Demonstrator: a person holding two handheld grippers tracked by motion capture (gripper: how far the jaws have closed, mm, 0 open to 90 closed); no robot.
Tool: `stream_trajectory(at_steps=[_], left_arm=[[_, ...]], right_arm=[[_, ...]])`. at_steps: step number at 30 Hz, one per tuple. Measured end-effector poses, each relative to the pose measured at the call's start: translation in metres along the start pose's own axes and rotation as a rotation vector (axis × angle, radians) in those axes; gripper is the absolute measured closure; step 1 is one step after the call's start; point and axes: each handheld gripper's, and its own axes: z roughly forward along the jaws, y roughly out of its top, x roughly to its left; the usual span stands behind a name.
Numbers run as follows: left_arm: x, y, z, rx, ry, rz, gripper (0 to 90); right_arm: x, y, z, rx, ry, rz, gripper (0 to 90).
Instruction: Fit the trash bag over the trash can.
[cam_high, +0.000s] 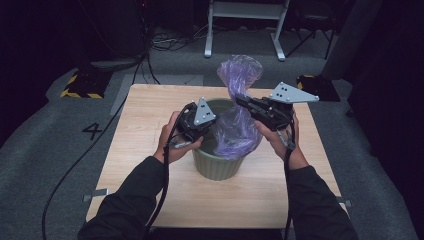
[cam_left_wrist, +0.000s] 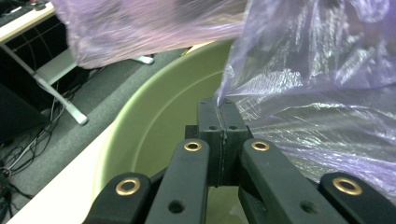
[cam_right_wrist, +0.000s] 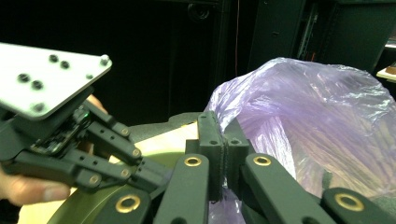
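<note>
purple bag (cam_high: 239, 125) edge pinched by both claws

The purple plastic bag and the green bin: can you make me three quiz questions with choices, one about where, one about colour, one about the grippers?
1. Where does the round green ribbed bin stand?
A. on the wooden table
B. on the grey carpet
C. on a chair

2. What colour is the thin see-through plastic bag?
A. yellow
B. purple
C. red

3. How is the left gripper?
A. wide open
B. lying on the table
C. shut on the bag

Answers: 1 A, wood shows all around it. 2 B, it looks purple everywhere. 3 C, its jaws pinch the bag's edge.
</note>
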Motion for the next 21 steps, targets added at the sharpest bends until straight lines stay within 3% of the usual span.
stream_trajectory(at_steps=[11,14,19,21], left_arm=[[0.017,-0.008,0.009,0.036,0.034,-0.019,89.9],[0.018,-0.009,0.008,0.027,-0.006,-0.029,89.7],[0.015,-0.010,0.000,-0.023,-0.068,-0.031,70.9],[0.014,-0.009,-0.003,-0.033,-0.103,-0.047,58.0]], right_arm=[[-0.002,-0.009,0.007,0.024,0.005,-0.002,90.0],[-0.001,-0.010,0.009,0.020,0.011,-0.002,90.0],[0.000,-0.016,0.008,0.021,0.007,-0.011,90.0],[0.000,-0.020,0.008,0.031,0.004,-0.019,90.0]])
